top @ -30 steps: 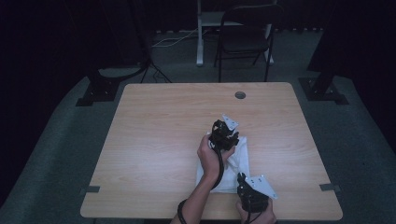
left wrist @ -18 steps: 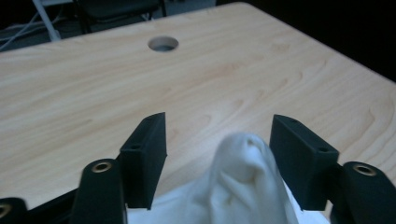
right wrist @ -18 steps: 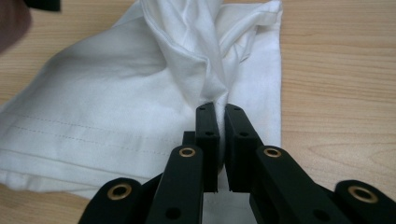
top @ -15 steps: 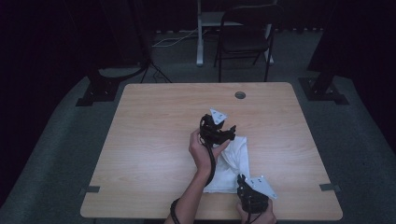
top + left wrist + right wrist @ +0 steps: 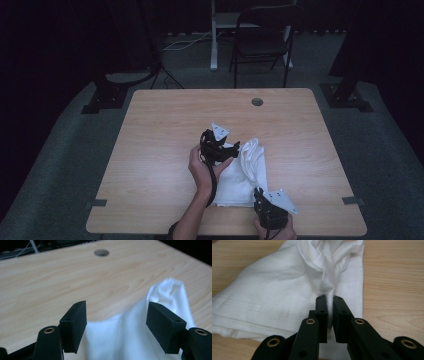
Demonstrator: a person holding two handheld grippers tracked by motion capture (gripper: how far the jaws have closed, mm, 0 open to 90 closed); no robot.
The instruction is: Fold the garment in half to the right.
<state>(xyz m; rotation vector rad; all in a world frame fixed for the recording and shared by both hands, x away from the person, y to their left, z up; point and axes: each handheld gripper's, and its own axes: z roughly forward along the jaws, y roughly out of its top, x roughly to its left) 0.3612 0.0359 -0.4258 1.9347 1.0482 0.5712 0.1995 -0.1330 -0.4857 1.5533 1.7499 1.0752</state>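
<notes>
I keep my right gripper (image 5: pixel 330 315) clenched on the near edge of the white cloth (image 5: pixel 245 170), which lies on the surface (image 5: pixel 165 130). My left gripper (image 5: pixel 117 325), jaws just opened, released, needs a fresh hem beside the cloth's raised fold.

no readable text, labels, brands or numbers on anything

White cloth (image 5: pixel 247 172) with stitched hems, light wood-grain table (image 5: pixel 165 130), black grippers
</notes>
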